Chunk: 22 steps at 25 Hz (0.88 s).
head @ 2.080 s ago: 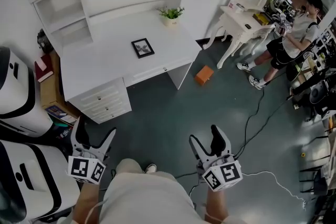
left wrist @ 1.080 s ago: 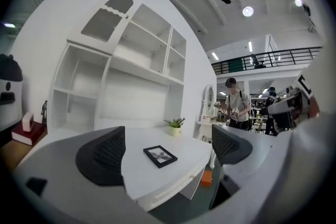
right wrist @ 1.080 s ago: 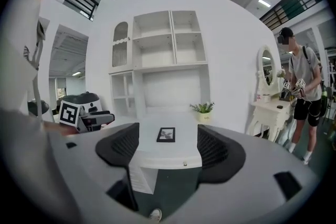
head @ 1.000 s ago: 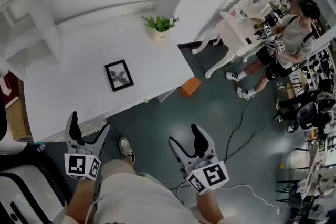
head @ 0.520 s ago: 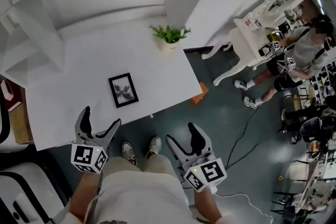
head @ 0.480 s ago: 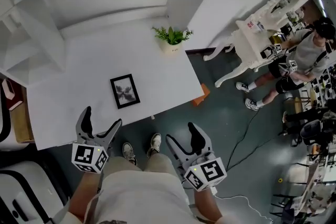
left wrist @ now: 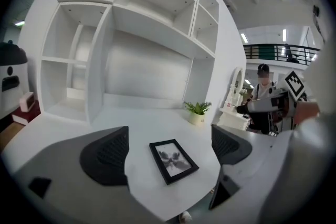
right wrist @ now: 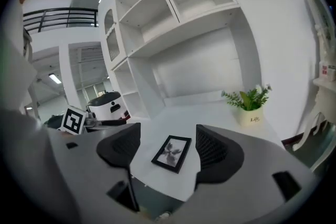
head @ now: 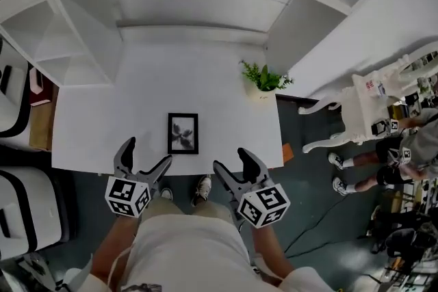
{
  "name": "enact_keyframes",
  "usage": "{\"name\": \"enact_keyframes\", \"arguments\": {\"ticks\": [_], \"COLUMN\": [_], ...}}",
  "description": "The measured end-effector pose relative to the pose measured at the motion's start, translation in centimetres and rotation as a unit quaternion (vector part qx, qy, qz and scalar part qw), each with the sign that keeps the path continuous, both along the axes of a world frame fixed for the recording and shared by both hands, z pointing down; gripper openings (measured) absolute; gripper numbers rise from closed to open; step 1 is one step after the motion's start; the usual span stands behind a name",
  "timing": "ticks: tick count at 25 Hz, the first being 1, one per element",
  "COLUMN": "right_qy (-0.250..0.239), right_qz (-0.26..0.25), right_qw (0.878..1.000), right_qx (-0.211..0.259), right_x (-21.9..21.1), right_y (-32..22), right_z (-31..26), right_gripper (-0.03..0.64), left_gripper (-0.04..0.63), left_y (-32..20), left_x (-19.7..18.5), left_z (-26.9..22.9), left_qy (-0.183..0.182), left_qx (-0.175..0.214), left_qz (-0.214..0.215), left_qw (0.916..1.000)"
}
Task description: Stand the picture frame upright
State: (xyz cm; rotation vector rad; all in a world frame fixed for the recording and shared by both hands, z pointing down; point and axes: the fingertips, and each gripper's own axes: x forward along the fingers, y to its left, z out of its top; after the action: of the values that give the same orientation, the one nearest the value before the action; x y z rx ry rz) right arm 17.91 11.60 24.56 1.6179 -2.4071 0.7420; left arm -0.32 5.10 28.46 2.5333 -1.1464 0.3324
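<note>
Your view has swung square to the desk (head: 130, 113) since half a second ago, and both grippers have come up to its front edge, so the picture frame (head: 183, 133) now sits straight ahead between them instead of off to the left.

At your left, the left gripper (head: 147, 155) hangs over the front edge with its jaws spread wide and nothing in them. Beyond it you have a broad bare stretch of desktop reaching to the left edge and back to the open shelves (head: 75, 44).

The frame lies flat, face up, close to the front edge, just past both sets of tips and touched by neither.

The right gripper (head: 233, 162) is likewise spread and empty, also at the front edge. Right of the frame the top is bare as far as the right edge, and the potted plant (head: 263, 82) stands at the back right corner.

Count: one frame, one plant, two grippers.
</note>
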Motion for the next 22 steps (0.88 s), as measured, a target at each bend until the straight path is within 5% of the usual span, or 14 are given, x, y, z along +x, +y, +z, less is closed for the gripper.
{"name": "enact_keyframes", "arguments": {"ticks": [10,17,22], "right_qy": [0.008,0.014,0.03], "right_qz": [-0.119,-0.144,-0.128], "right_qw": [0.988,0.975,0.968], "right_qx": [-0.094,-0.17,-0.214], "right_x": [0.1,-2.2,-2.7], "right_y": [-8.0,-11.6,-12.5], "right_z": [10.2,16.1,18.7], "right_gripper": [0.29,0.244,0.229], "left_gripper": [0.423,0.238,0.219], "left_y": [-3.1,-6.6,-7.7], "left_x": [3.4,3.4,3.8], "left_z": [8.0,13.5,15.1], "left_qy": [-0.035,-0.079,-0.078], "left_qx": [-0.072,-0.155,-0.179], "left_qz": [-0.033,0.006,0.029], "left_qw": [0.9962,0.9848,0.9803]}}
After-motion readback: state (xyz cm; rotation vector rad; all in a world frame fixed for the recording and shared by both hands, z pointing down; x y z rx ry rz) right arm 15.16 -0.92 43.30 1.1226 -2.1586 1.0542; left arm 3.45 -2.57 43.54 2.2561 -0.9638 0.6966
